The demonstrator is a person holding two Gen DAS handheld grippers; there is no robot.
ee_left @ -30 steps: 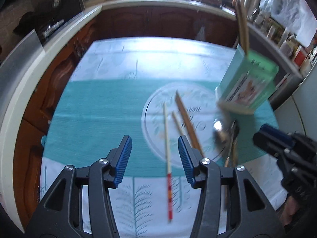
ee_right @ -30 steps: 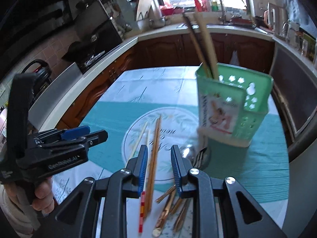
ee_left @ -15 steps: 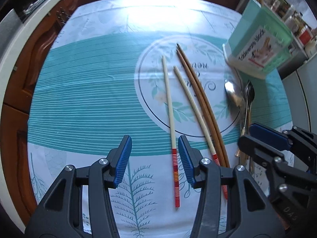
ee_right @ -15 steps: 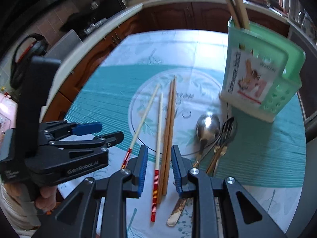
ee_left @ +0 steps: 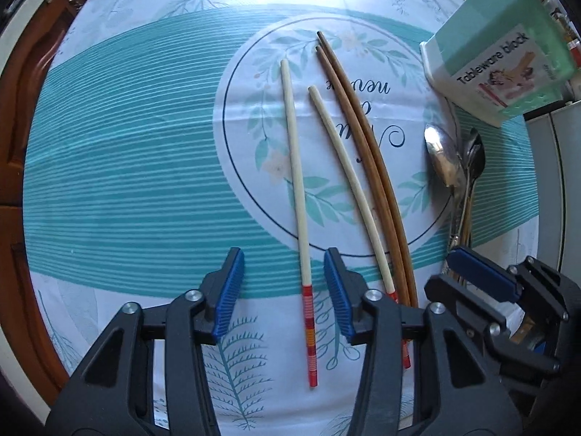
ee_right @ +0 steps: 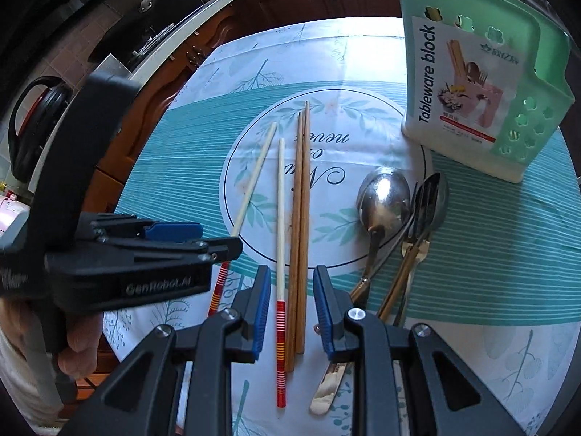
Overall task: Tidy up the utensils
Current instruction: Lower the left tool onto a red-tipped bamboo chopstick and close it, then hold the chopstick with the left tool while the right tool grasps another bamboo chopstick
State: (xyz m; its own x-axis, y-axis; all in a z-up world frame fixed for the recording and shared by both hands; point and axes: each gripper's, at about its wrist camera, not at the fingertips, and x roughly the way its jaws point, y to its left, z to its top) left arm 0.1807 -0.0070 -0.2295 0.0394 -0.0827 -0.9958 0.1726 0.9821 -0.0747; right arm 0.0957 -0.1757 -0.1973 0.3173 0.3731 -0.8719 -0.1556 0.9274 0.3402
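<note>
Two white chopsticks with red-striped ends (ee_left: 298, 196) (ee_left: 350, 178) and two brown chopsticks (ee_left: 366, 145) lie on the tablecloth. My left gripper (ee_left: 283, 290) is open, its jaws either side of the left white chopstick. My right gripper (ee_right: 292, 309) is open, straddling the other white chopstick (ee_right: 280, 239) and the brown pair (ee_right: 302, 218). A metal spoon (ee_right: 381, 196), a fork (ee_right: 423, 210) and more cutlery lie to the right. A green utensil holder (ee_right: 472, 91) labelled "Tableware block" stands at the far right.
The teal-and-white tablecloth (ee_left: 127, 167) covers a round table. Wooden cabinets (ee_right: 290, 3) and a white countertop edge run behind it. The left gripper body and the hand holding it (ee_right: 120, 265) fill the left of the right wrist view.
Both grippers have dropped down toward the table and tilted to look down on the chopsticks. They now straddle the chopstick ends. Both stay open.
</note>
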